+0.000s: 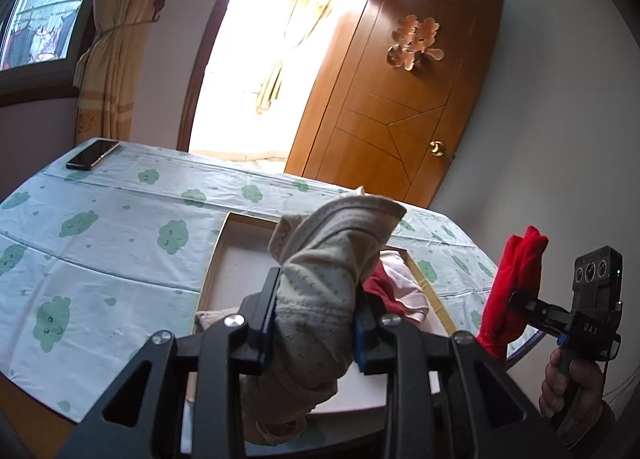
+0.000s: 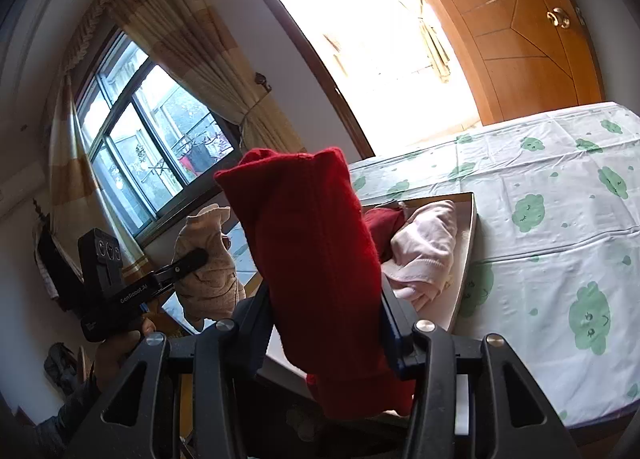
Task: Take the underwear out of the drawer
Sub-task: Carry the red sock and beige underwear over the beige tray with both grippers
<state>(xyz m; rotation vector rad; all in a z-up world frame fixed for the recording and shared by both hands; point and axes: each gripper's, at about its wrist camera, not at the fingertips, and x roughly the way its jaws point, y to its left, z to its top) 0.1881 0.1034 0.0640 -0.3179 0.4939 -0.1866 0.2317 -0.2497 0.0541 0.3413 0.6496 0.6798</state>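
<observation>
Underwear held in both tongs, above the drawer.
Left tongs (image 1: 314,323) clamped on beige dotted underwear (image 1: 320,259); right tongs (image 2: 324,323) clamped on red underwear (image 2: 312,243). Pink underwear (image 2: 428,251) lies in the drawer (image 2: 466,259) on the cloud-print table (image 1: 100,243).

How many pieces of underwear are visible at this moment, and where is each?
4: a beige piece clamped in the left gripper, a red piece clamped in the right gripper, and a pink piece and a dark red piece in the drawer. More may lie hidden behind them.
</observation>
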